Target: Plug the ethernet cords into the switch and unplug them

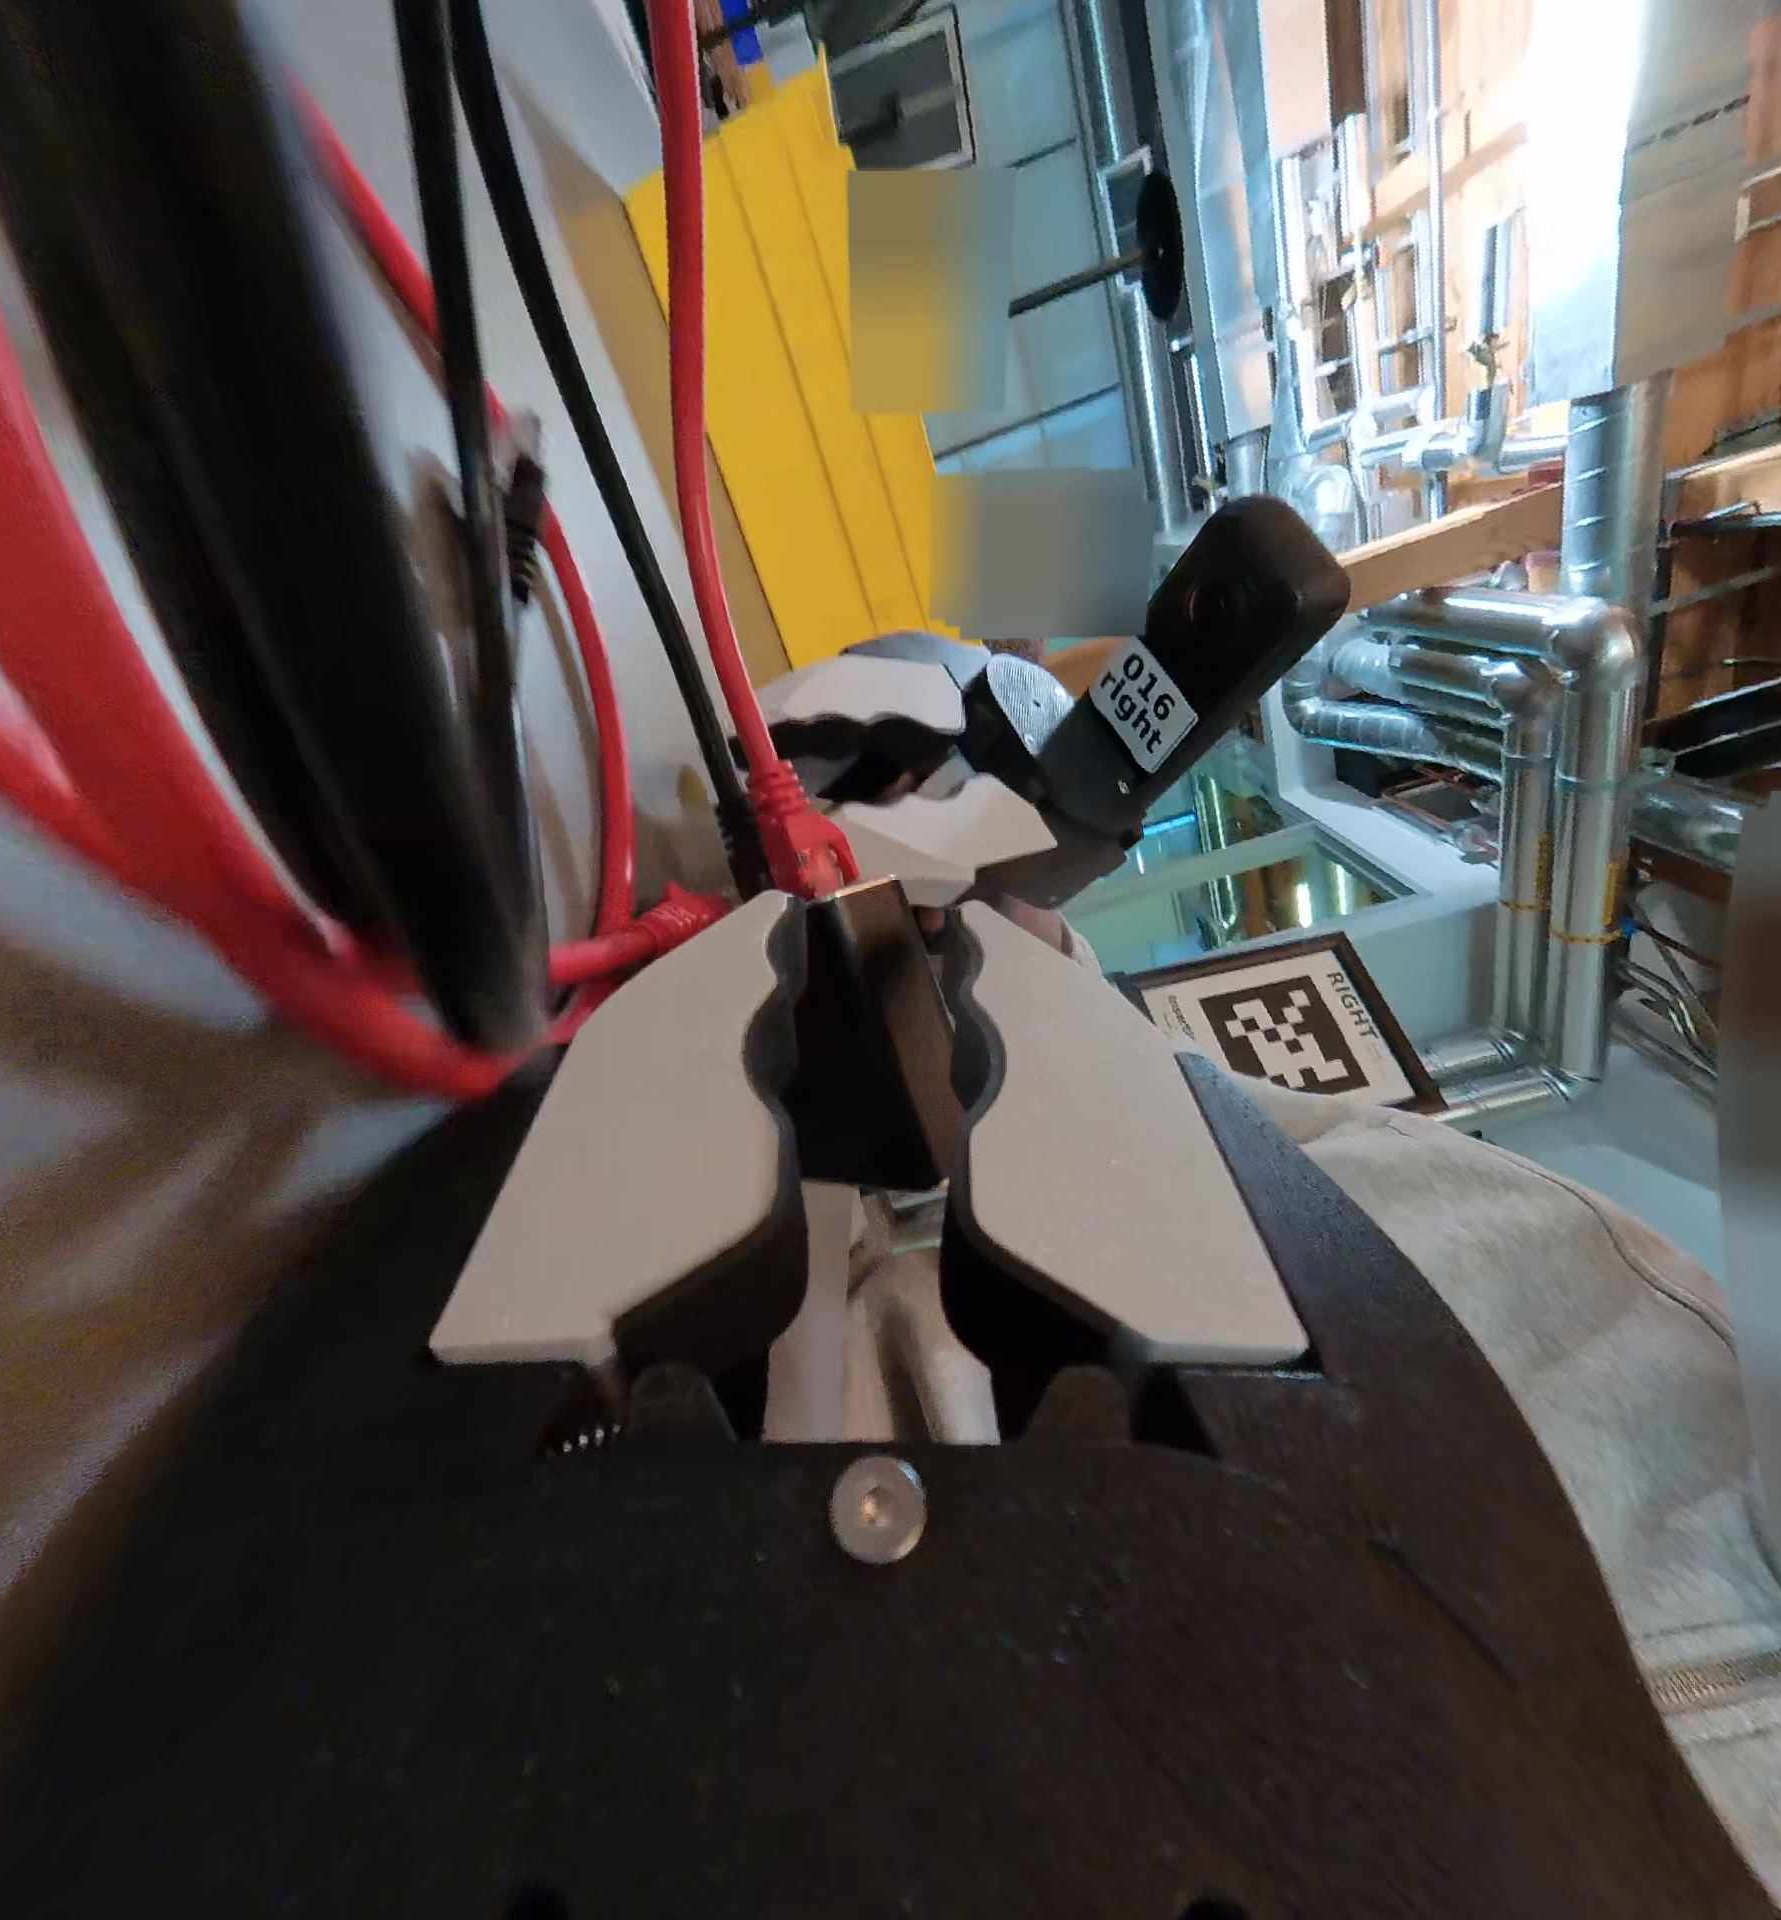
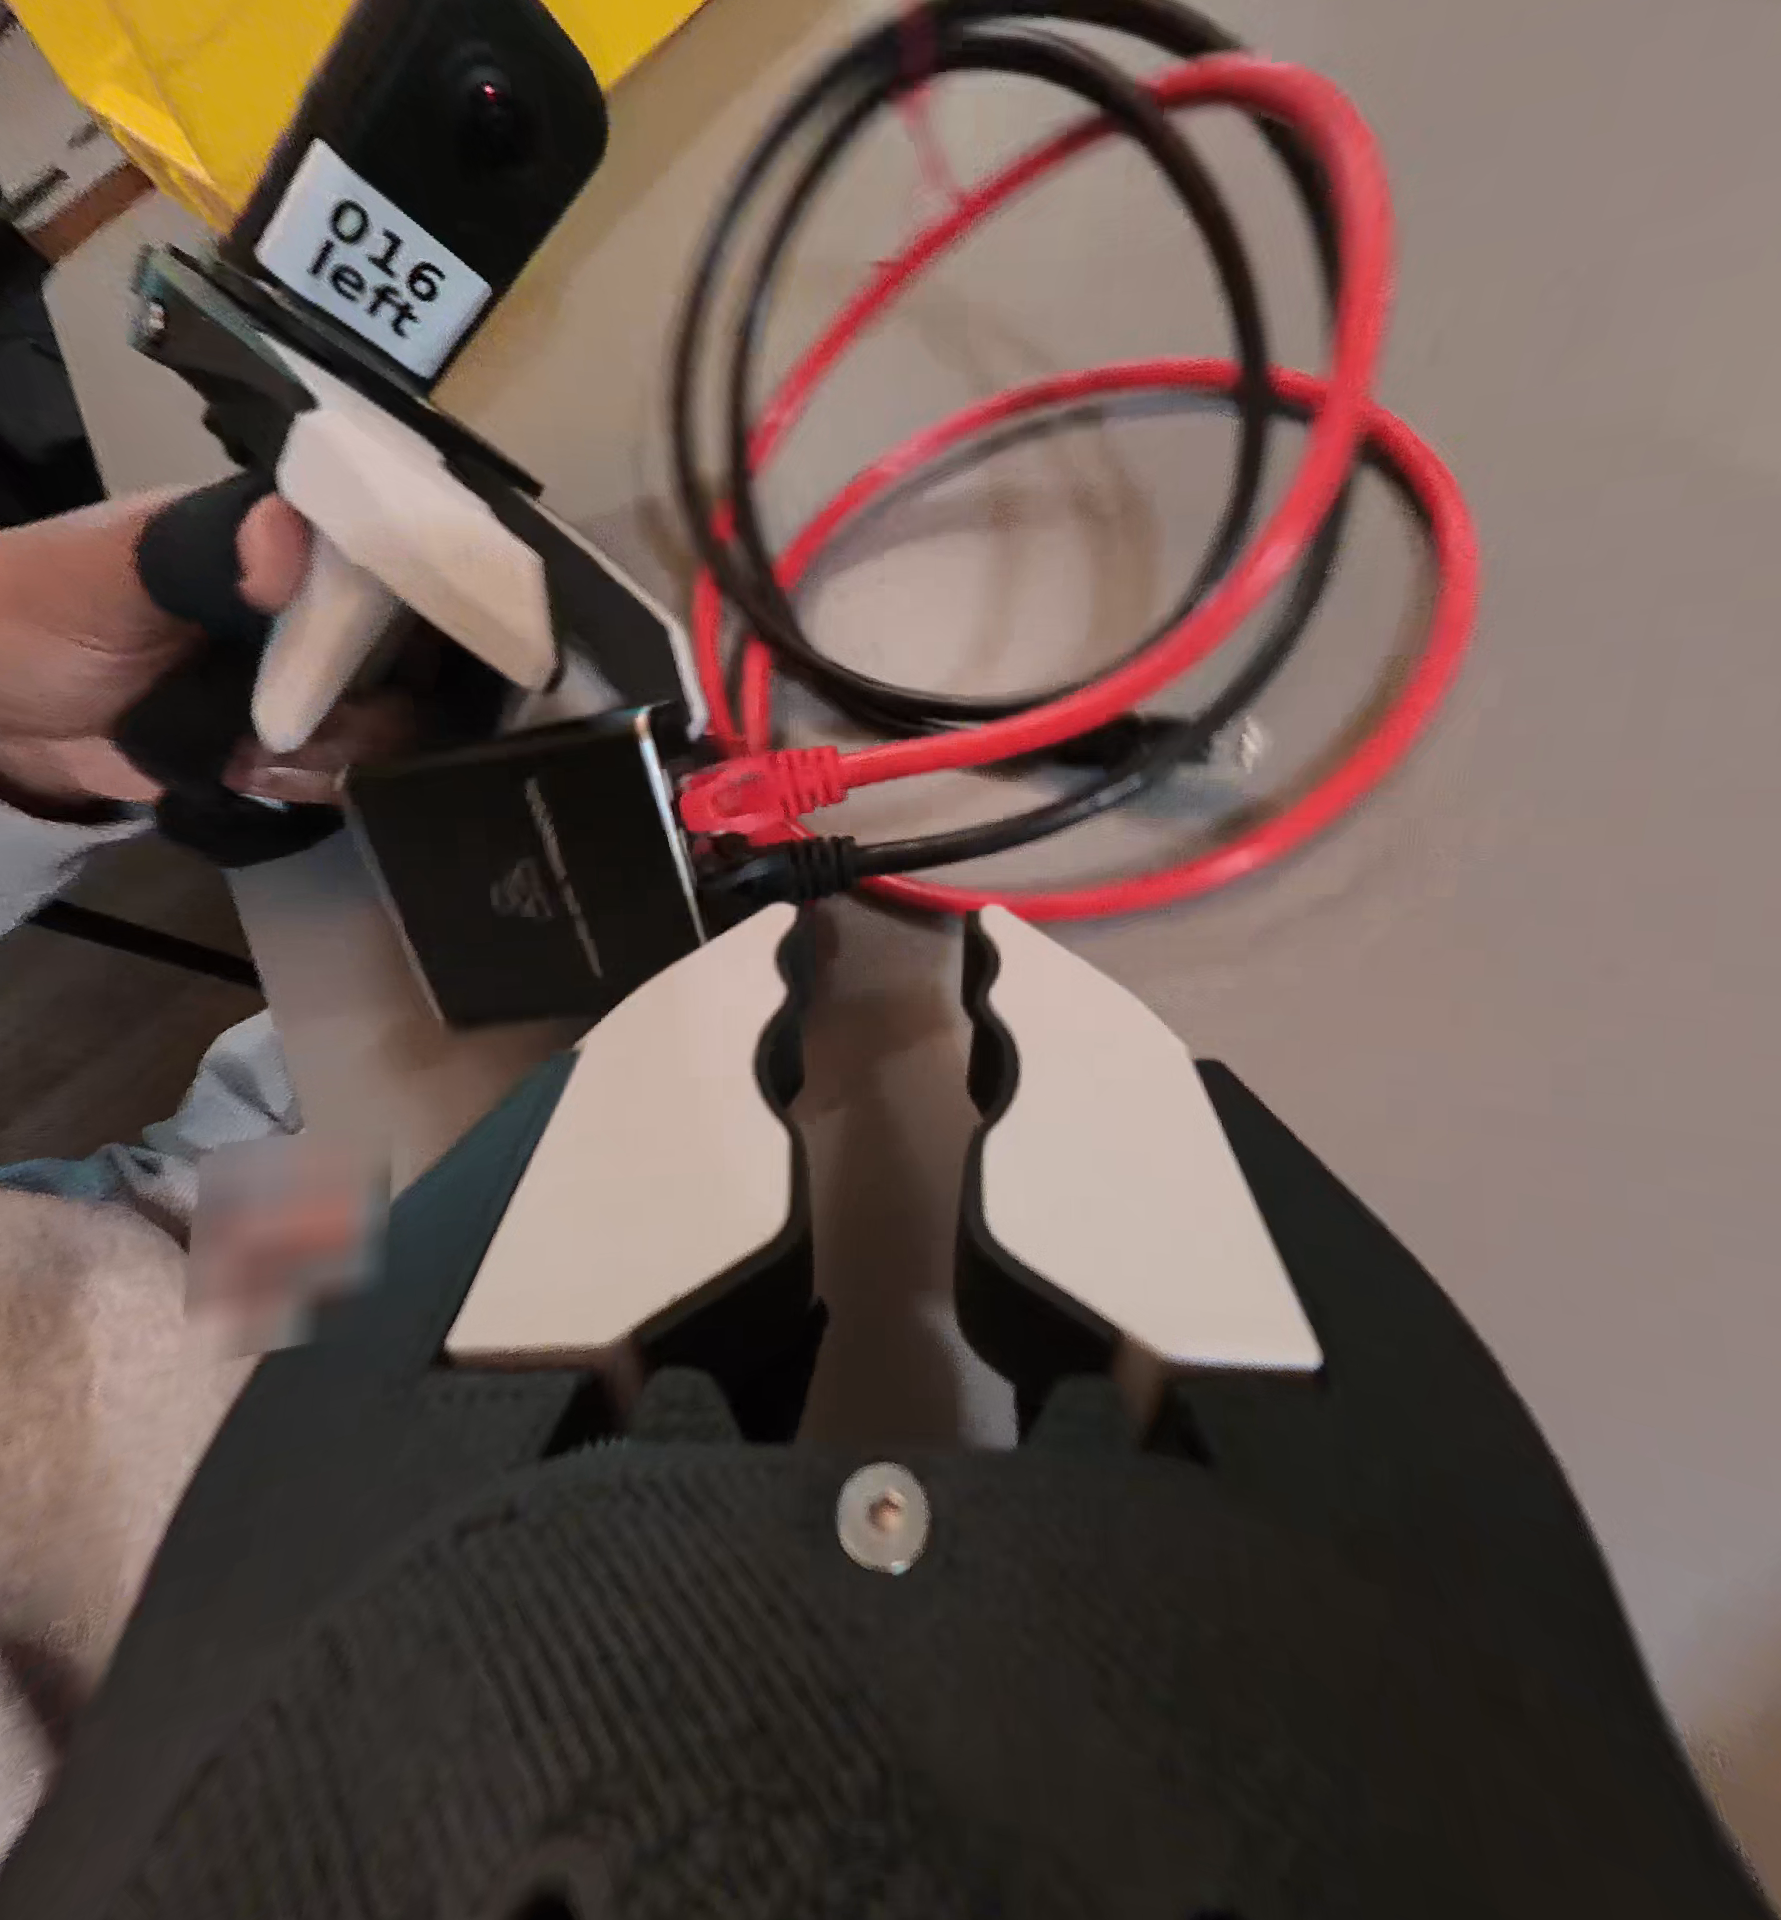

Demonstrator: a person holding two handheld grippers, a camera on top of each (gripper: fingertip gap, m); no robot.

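Observation:
My left gripper (image 1: 865, 914) is shut on the black switch (image 1: 865, 1060) and holds it off the table. In the right wrist view the switch (image 2: 522, 873) sits at centre left with the left gripper (image 2: 657, 707) clamped on its far end. A red ethernet plug (image 2: 751, 790) and a black ethernet plug (image 2: 782, 868) sit in its ports. The red plug (image 1: 803, 842) also shows in the left wrist view. My right gripper (image 2: 886, 925) is open and empty, its tips just right of the black plug. It also shows beyond the switch in the left wrist view (image 1: 865, 774).
Red and black cables lie in loose coils (image 2: 1229, 520) on the beige table (image 2: 1592, 1039). A loose black plug (image 2: 1177, 738) lies among them. A yellow object (image 2: 138, 62) stands at the table's far side. A hand (image 2: 34, 644) grips the left tool's handle. A marker card (image 1: 1281, 1023) lies nearby.

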